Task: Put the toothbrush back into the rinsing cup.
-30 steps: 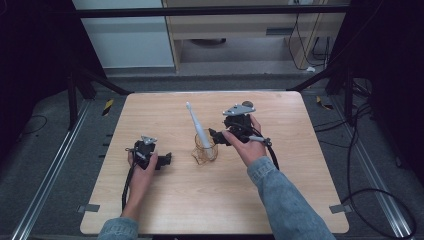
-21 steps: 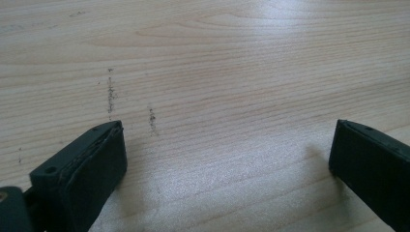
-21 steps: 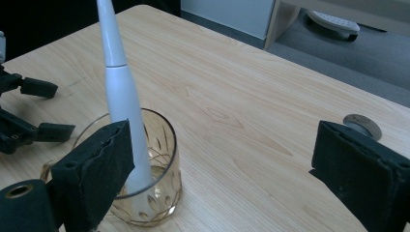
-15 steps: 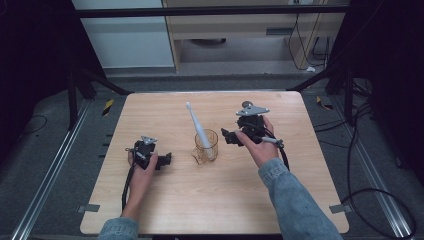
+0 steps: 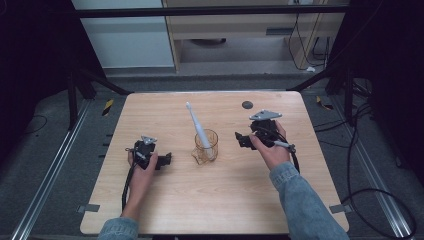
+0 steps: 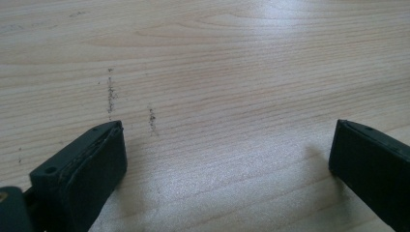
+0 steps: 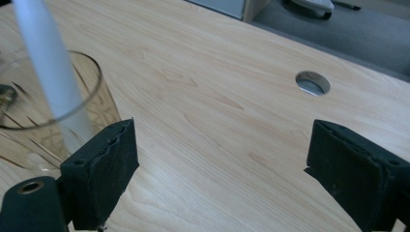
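Observation:
A clear amber-tinted glass (image 5: 206, 146) stands upright at the middle of the wooden table (image 5: 210, 200), with a white toothbrush (image 5: 197, 126) leaning in it towards the far left. My right gripper (image 5: 241, 139) is open a short way to the right of the glass, holding nothing. In the right gripper view the glass (image 7: 48, 121) and the toothbrush (image 7: 48, 67) stand just beyond the left jaw. My left gripper (image 5: 166, 160) rests open on the table at the left, its jaws wide apart over bare wood in the left gripper view.
A round cable hole (image 5: 247, 105) lies in the table's far right part, also seen as the hole (image 7: 312, 82) past the right jaws. Black frame bars and cables surround the table on the floor.
My right gripper has drawn back to the right, away from the glass and toothbrush, and stands open. The glass, toothbrush and left gripper have stayed put.

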### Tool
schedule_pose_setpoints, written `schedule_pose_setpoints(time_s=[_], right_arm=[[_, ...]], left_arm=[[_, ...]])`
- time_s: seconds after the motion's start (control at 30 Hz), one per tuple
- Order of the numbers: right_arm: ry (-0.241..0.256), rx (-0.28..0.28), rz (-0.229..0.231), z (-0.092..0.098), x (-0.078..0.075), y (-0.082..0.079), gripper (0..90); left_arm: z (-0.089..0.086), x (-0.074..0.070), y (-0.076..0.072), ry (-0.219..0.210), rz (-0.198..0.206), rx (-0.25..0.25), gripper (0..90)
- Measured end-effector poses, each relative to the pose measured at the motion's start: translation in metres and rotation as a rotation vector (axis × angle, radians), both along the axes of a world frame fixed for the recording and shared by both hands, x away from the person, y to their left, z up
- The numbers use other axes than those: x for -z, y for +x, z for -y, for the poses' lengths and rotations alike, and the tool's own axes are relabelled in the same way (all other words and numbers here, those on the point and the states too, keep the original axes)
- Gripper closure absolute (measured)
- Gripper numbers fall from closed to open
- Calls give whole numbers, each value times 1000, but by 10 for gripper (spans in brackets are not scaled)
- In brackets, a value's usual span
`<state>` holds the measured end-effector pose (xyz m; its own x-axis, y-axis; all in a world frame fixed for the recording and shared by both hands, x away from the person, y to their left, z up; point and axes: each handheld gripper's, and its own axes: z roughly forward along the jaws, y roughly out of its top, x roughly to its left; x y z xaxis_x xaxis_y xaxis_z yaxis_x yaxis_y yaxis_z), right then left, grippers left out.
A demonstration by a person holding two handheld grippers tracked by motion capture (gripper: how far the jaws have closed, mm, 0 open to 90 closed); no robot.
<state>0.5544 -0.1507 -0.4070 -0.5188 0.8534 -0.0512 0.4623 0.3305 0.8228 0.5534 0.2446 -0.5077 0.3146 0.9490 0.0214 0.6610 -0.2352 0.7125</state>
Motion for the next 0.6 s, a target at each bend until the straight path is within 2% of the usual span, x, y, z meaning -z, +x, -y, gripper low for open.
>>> schedule_pose_setpoints(time_s=[0.47, 0.6], right_arm=[[-33, 81, -78, 35, 33, 6, 109], [1, 110, -106, 46, 41, 9, 108]], left_arm=[[0, 0, 0, 0, -2, 0, 0], [0, 0, 0, 0, -2, 0, 0]])
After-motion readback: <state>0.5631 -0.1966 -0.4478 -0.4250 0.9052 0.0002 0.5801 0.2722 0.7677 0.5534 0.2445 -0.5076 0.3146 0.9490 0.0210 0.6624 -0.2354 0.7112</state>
